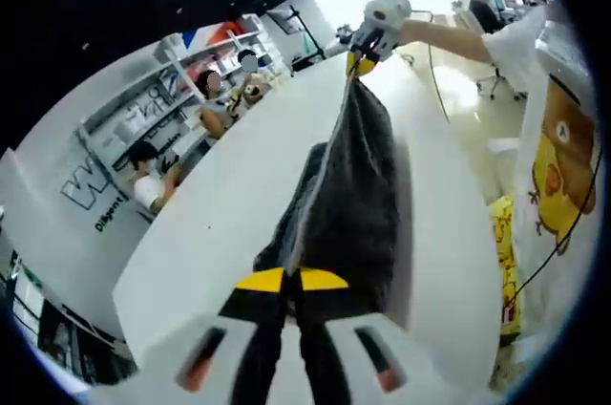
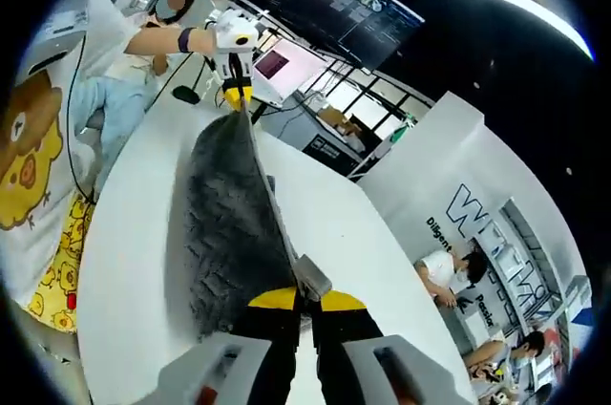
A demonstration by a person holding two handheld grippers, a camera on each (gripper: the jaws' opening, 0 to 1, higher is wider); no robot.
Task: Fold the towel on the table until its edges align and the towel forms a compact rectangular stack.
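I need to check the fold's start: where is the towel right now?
The towel hangs stretched between the left gripper and right gripper, just above the white table; each view shows it running from the near gripper to the far one.

The white table [image 1: 220, 223] lies bare on both sides of the stretched dark towel [image 1: 358, 185], leaving room to pass.

fuzzy cloth towel [image 1: 358, 185], smooth matt table [image 1: 229, 223]
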